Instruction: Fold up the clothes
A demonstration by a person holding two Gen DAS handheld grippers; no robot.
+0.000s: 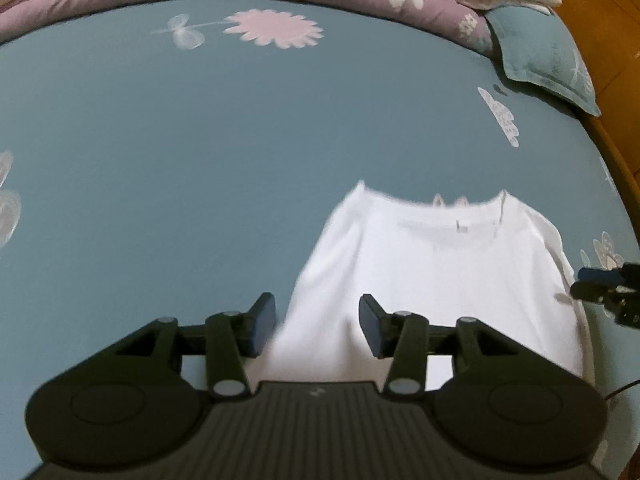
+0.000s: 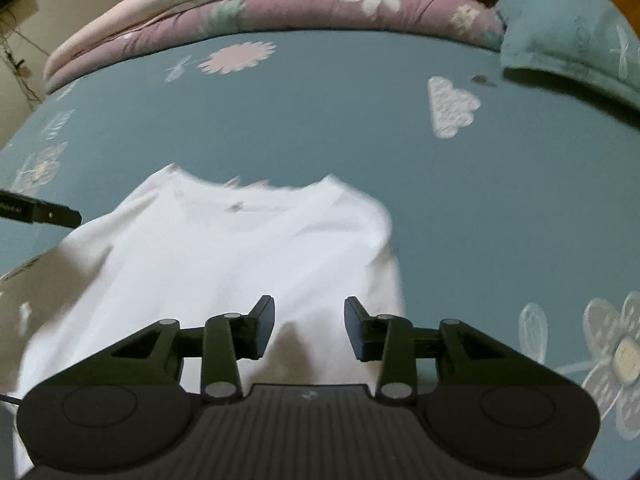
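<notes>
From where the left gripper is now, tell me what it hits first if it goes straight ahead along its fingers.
The left gripper, jaws open, points over the left edge of the white T-shirt on the blue bedsheet. Going straight on, it would likely meet the shirt fabric first, though its height above the cloth is unclear.

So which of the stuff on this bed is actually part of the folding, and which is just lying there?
Part of the job:
white T-shirt, spread on the blue bedsheet
left gripper, open, over the shirt's left side
right gripper, open, over its right side

Just lying about:
stacked floral quilts at the far end
blue pillow beside them
</notes>
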